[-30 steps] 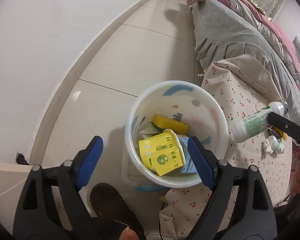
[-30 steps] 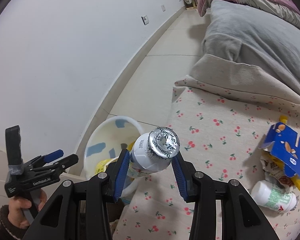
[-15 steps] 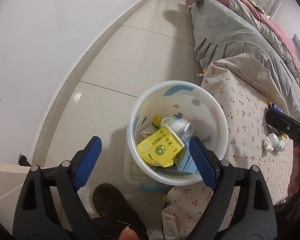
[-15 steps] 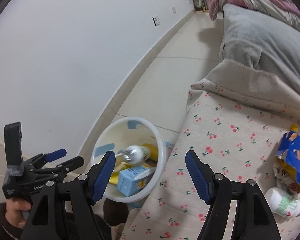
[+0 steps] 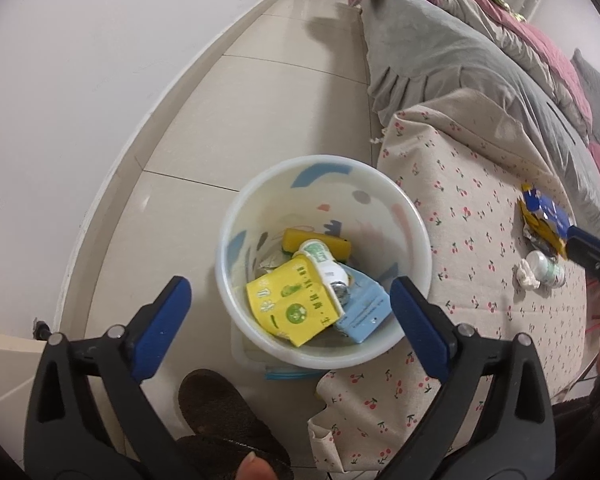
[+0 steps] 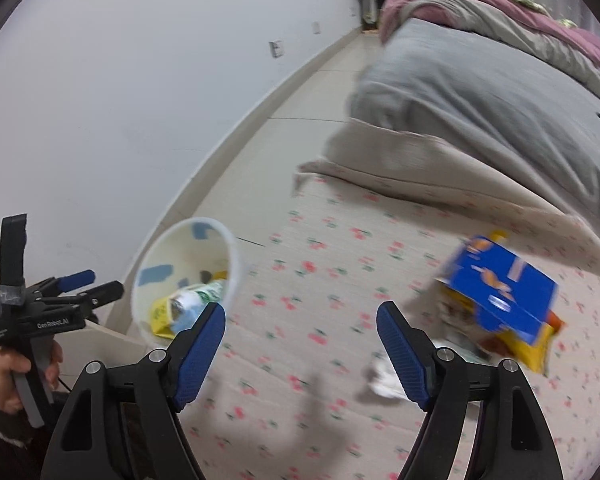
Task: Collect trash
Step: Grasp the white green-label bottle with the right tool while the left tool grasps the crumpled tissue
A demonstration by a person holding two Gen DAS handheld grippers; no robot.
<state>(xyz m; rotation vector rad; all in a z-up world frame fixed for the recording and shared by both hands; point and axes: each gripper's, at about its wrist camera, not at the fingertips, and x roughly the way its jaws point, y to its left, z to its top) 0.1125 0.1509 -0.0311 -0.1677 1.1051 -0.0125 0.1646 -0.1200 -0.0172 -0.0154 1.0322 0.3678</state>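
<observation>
The round white plastic bin (image 5: pixel 324 260) already holds a yoghurt bottle (image 5: pixel 320 260) and cartons. Beside it on the cherry-print cloth (image 5: pixel 480 240) wait a blue-yellow carton (image 6: pixel 504 300), a small bottle (image 5: pixel 544 268) and a tissue (image 5: pixel 526 278). The left gripper (image 5: pixel 288 316) and right gripper (image 6: pixel 300 352) are both empty, their jaws opening.

Left wrist view: taken from above, facing steeply down past the left gripper (image 5: pixel 290 316), whose blue fingers frame the lower edge at 7 and 5 o'clock. The white bin (image 5: pixel 414 216) is seen close, near centre, straight into its mouth; the cherry-print cloth (image 5: pixel 480 248) lies at 3 o'clock.

Right wrist view: angled down over the cloth (image 6: pixel 320 280) from farther right, blurred, with the right gripper (image 6: pixel 300 344) at the lower edge. The bin (image 6: pixel 232 256) is seen obliquely at 9 o'clock, the blue box (image 6: pixel 500 292) at 3 o'clock.

Shared by both views: bin, cloth, blue box (image 5: pixel 548 212), grey bedding, wall and floor.
</observation>
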